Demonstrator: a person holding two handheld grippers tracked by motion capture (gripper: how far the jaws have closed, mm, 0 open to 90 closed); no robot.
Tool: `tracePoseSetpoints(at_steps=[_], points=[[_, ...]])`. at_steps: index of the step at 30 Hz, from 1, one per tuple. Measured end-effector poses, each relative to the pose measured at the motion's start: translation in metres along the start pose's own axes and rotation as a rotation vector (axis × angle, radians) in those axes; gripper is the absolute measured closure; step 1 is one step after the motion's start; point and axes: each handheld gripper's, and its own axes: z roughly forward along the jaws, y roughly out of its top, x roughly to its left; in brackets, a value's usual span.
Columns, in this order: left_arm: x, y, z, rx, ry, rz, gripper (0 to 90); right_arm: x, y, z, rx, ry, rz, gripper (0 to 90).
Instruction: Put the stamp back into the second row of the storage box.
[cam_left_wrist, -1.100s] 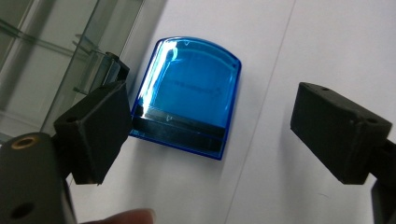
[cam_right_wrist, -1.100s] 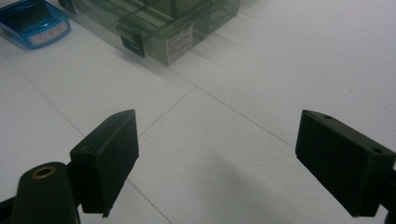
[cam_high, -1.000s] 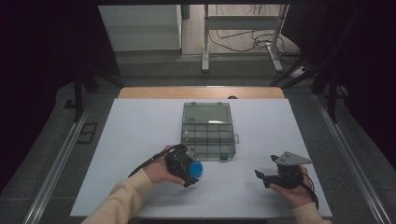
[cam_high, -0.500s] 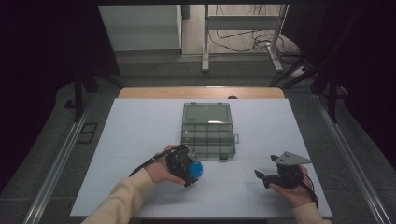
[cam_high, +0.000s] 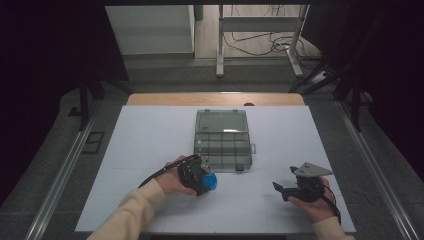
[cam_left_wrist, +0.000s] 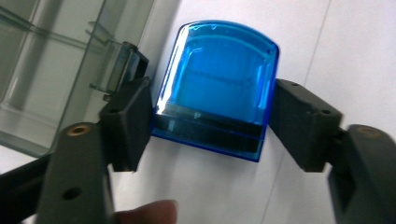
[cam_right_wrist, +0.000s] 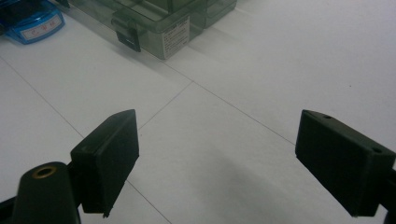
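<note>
my left gripper (cam_left_wrist: 210, 121) has just been closing and now it's clamped on the little blue box (cam_left_wrist: 217, 88), one pad pressed to each side. the box sits on the white table (cam_high: 150, 150), just beside the front latch of the clear organizer case (cam_high: 222, 137). my right gripper (cam_right_wrist: 217, 158) is spread wide over bare table with nothing in it, well apart from the box.

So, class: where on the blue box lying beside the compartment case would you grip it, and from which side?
Grip the blue box across its two straight side walls, coming from its flat dark end. The far end is rounded; the left gripper clamps those walls.
</note>
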Motion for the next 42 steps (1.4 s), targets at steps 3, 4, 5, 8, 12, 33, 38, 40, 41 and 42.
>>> tracePoseSetpoints(at_steps=[3, 4, 5, 8, 12, 33, 38, 40, 41, 42], points=[[0.001, -0.001, 0.0, -0.007, -0.01, 0.001, 38.9, 0.0, 0.0, 0.0, 0.004, -0.002, 0.001, 14.0], [0.001, -0.001, 0.0, -0.011, -0.013, 0.006, 39.0, 0.0, 0.0, 0.0, 0.006, -0.004, 0.001, 14.0], [0.002, -0.001, 0.0, -0.013, -0.016, 0.01, 39.1, 0.0, 0.0, 0.0, 0.006, -0.005, 0.001, 14.1], [0.002, -0.002, -0.001, -0.017, -0.021, 0.021, 39.6, -0.001, 0.0, 0.0, 0.006, -0.007, 0.004, 14.0], [0.001, -0.002, -0.004, -0.027, -0.014, 0.028, 40.3, -0.001, -0.001, 0.0, 0.007, -0.009, 0.003, 14.1], [0.0, -0.012, -0.048, -0.162, -0.007, -0.017, 40.4, -0.001, -0.001, 0.0, 0.002, -0.012, 0.008, 14.1], [-0.003, -0.014, -0.064, -0.203, 0.009, -0.012, 40.4, -0.001, -0.001, -0.001, 0.004, -0.013, 0.006, 14.1], [-0.003, -0.013, -0.071, -0.216, 0.02, -0.014, 40.4, -0.001, -0.001, 0.0, 0.002, -0.013, 0.007, 14.1], [-0.003, -0.013, -0.073, -0.22, 0.024, -0.014, 40.4, -0.001, -0.001, 0.0, 0.002, -0.013, 0.007, 14.1], [-0.003, -0.013, -0.074, -0.222, 0.029, -0.014, 40.4, -0.001, -0.001, 0.0, 0.002, -0.013, 0.007, 14.1]])
